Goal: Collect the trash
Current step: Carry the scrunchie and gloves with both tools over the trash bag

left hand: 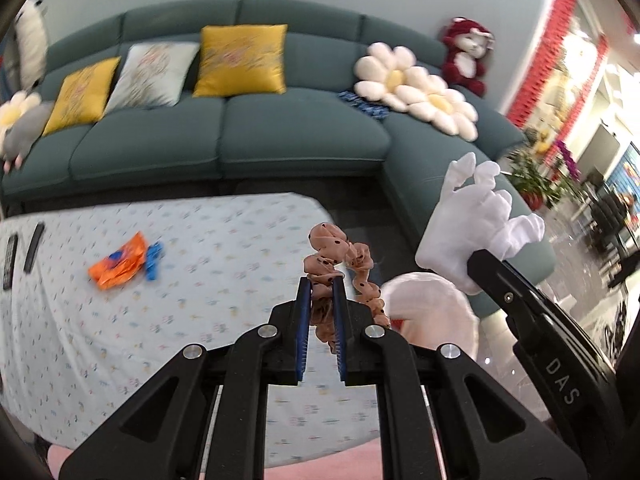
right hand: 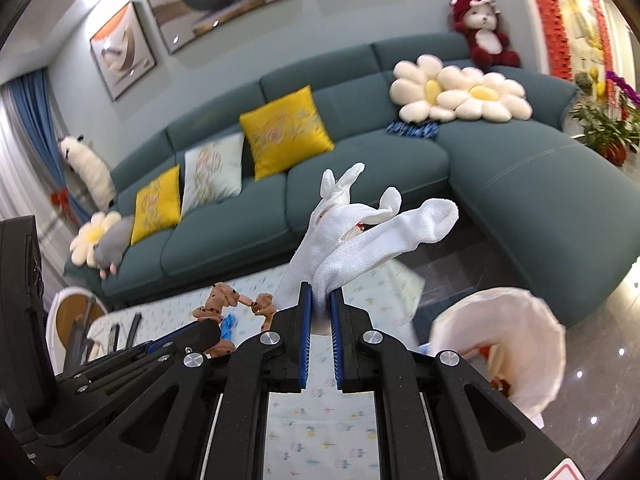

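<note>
Left wrist view: my left gripper is pinching a pink dotted scrunchie, fingers nearly closed on it, fabric bunching above the tips. My right gripper is clamping a white glove, fingers close together w/ cloth between, glove fingers sticking up. Both items are hanging above the counter, covered w/ patterned cloth. An orange wrapper w/ blue scrap beside it is lying on the counter, left side. A white-lined bin is standing on the floor just beside the counter, to my right.
</note>
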A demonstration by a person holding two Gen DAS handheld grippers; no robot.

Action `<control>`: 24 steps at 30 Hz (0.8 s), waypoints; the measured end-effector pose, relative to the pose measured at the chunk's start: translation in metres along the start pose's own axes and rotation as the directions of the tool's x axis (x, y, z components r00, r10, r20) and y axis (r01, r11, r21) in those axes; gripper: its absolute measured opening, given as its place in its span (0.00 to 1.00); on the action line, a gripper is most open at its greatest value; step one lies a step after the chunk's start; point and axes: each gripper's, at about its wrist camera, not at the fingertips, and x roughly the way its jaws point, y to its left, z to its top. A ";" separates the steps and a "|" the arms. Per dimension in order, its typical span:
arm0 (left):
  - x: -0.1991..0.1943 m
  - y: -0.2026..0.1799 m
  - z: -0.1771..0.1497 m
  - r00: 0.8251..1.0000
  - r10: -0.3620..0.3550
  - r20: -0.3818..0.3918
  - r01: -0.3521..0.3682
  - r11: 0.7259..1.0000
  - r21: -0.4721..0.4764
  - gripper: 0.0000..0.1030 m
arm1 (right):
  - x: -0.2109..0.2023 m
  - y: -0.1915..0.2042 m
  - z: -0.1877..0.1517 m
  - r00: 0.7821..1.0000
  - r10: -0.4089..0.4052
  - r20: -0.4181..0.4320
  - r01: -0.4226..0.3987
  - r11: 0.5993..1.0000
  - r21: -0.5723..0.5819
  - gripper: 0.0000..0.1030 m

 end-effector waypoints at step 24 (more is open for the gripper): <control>0.043 -0.160 -0.022 0.993 -0.104 -0.060 0.114 0.972 0.204 0.10 | -0.043 -0.148 -0.009 0.989 -0.142 0.030 0.135 0.978 0.159 0.09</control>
